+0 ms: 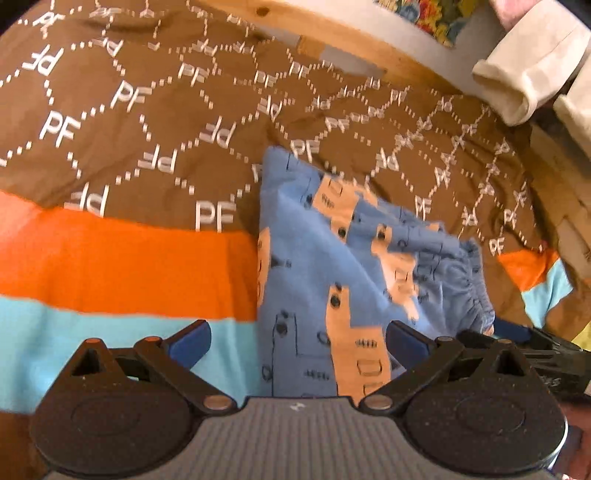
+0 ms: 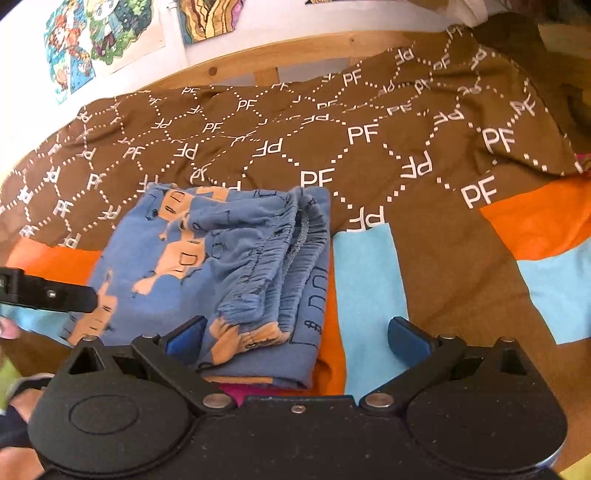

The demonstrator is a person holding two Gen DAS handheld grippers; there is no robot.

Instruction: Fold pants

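The blue pants [image 1: 332,266] with orange llama prints lie folded into a compact bundle on the brown PF bedspread [image 1: 147,122]. Their gathered elastic waistband [image 2: 295,236] faces right in the right wrist view. My left gripper [image 1: 299,339] is open just above the bundle's near edge, its blue pads wide apart and holding nothing. My right gripper [image 2: 297,336] is also open: one pad sits over the pants [image 2: 207,266], the other over a light-blue stripe [image 2: 369,295]. A black finger [image 2: 55,295] of the left gripper shows at the bundle's left side.
The bedspread [image 2: 369,147] has orange and light-blue bands near me. A wooden bed frame [image 2: 258,48] runs along the far side under a wall with colourful pictures [image 2: 92,33]. Cream fabric [image 1: 524,74] hangs at the upper right in the left wrist view.
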